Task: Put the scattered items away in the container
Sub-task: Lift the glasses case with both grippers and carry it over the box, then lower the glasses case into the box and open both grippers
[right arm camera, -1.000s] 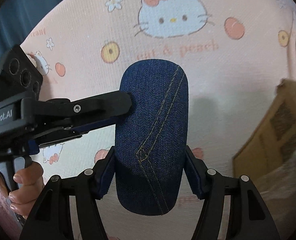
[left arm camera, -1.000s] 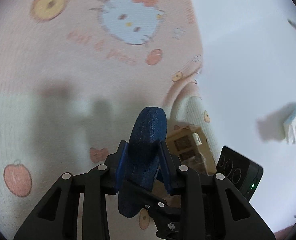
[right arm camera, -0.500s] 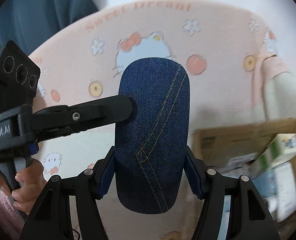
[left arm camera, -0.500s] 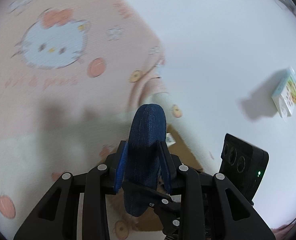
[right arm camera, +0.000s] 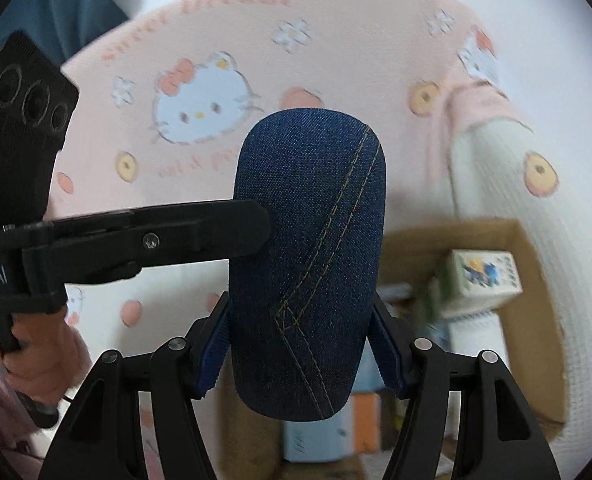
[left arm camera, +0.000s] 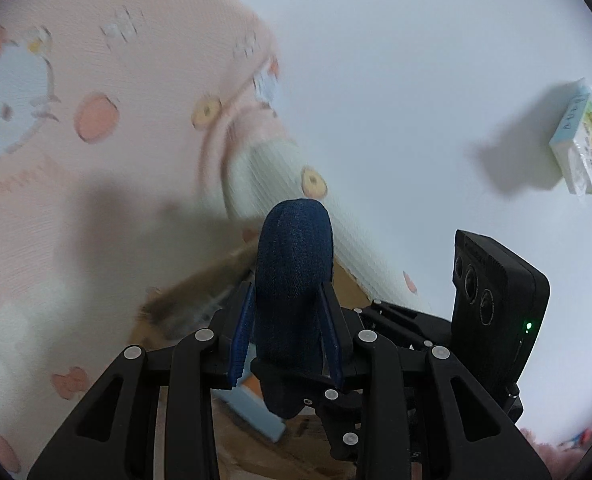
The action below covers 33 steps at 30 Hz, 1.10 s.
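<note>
A dark blue denim case (right arm camera: 312,200) hangs in the air, held by both grippers at once. My right gripper (right arm camera: 300,308) is shut on its two wide sides near the lower end. My left gripper (left arm camera: 286,290) is shut on its narrow edges and shows in the right wrist view as a black finger (right arm camera: 200,232) reaching in from the left. Below and to the right stands an open cardboard box (right arm camera: 528,320), which holds a small printed carton (right arm camera: 484,280) and other blurred items. In the left wrist view the box (left arm camera: 200,292) lies behind the case (left arm camera: 294,248).
A pink cartoon-print blanket (right arm camera: 336,60) covers the surface under the case, with a white ribbed part (right arm camera: 496,168) beside the box. A small printed pack (left arm camera: 580,140) lies alone on the white surface at the right. A hand (right arm camera: 36,356) grips the left tool's handle.
Both grippers have risen and moved sideways with the denim case still in them. The cardboard box has come further into view beneath the case, and the blanket has slid away.
</note>
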Tool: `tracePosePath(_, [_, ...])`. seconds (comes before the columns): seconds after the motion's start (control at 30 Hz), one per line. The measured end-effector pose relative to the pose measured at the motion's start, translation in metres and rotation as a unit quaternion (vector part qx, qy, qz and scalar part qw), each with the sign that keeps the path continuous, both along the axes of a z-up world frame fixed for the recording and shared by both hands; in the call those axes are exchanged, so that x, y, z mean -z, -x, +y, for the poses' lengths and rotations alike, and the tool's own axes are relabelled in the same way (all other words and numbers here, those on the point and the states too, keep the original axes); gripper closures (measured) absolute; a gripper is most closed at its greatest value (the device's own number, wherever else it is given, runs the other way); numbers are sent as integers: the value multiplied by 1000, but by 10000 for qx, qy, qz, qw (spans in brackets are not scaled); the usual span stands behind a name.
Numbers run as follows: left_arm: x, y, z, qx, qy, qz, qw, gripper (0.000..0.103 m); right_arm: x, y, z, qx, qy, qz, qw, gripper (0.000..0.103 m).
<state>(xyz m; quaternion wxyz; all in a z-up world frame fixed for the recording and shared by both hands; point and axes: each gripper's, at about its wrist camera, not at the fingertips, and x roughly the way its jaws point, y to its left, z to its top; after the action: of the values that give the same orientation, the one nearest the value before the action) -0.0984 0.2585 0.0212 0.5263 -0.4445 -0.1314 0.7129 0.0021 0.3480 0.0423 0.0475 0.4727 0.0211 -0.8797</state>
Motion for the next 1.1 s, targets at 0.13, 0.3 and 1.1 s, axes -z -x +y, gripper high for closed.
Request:
tracePosePath(0.13, [23, 6, 35, 265, 367, -568, 9974, 69, 16, 1, 28, 162, 42, -587, 9981, 41])
tracePosePath(0.3, [50, -3, 79, 597, 1041, -755, 9899, 69, 43, 7, 58, 354, 190, -1216, 9918, 41])
tracePosePath(1.1, [105, -29, 113, 917, 2734, -590, 9557, 72, 111, 20, 83, 177, 405, -2705, 9617, 42])
